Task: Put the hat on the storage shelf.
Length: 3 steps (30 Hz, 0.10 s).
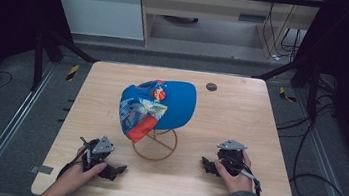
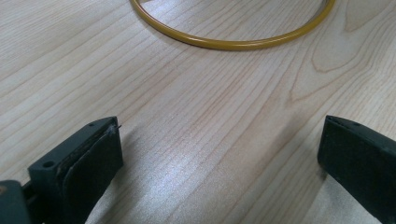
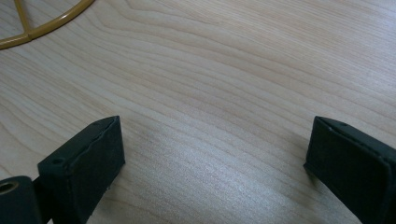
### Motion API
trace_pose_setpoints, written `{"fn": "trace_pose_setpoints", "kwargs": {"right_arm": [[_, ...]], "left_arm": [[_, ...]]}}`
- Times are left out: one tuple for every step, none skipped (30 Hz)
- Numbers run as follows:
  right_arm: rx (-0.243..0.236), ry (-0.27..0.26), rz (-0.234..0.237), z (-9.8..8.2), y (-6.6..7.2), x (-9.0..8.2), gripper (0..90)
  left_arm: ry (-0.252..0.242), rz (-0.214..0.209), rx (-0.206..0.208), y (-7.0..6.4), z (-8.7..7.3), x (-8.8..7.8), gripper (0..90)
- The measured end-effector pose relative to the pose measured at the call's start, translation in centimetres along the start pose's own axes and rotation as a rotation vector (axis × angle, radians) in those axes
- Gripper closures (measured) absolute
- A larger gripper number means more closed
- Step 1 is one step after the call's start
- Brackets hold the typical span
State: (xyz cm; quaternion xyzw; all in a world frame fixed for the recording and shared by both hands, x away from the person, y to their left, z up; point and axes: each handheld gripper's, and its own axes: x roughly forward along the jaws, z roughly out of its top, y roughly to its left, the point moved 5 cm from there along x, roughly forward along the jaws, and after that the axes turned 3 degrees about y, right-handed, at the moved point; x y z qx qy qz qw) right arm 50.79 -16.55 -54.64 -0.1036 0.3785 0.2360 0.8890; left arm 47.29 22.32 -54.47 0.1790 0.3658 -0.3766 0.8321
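Near the front left corner of the pale, rounded-cornered wooden worktop [image 1: 241, 111], with its fine straight grain, a hand [image 1: 72, 178] holds the left black two-jaw tool [image 1: 114, 170]; its jaws stand wide apart over bare wood, their inner pads flat and matte. A grey three-cornered plate sits on top of it. Toward the middle of the worktop stands a thin yellow metal wire stand [image 1: 154, 146] with a ring base that lies flat on the wood and passes across the top of the left gripper view [image 2: 233, 44]. On it rests a blue fabric cap [image 1: 161, 104] with a printed cartoon panel and a red-orange patch; its badge is too small to read. A small dark round disc [image 1: 211, 87] lies near the far edge. Toward the front right, another hand [image 1: 235, 178] holds the right black two-jaw tool [image 1: 208, 165], jaws likewise spread wide and empty. Bare wood lies open between each tool and the stand, and along the right edge.
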Motion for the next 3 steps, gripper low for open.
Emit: {"fn": "trace_pose_setpoints", "kwargs": {"right_arm": [[0.002,0.001,-0.002,-0.01,0.01,-0.01,4.3],[0.005,0.0,-0.004,0.01,0.03,0.0,4.2],[0.011,0.001,-0.008,0.03,0.08,0.03,4.0]], "left_arm": [[0.0,-0.001,0.0,0.01,0.0,0.0,0.0],[0.0,-0.001,0.0,0.01,0.0,0.0,0.0],[0.0,-0.001,0.0,0.01,0.0,0.0,0.0]]}}
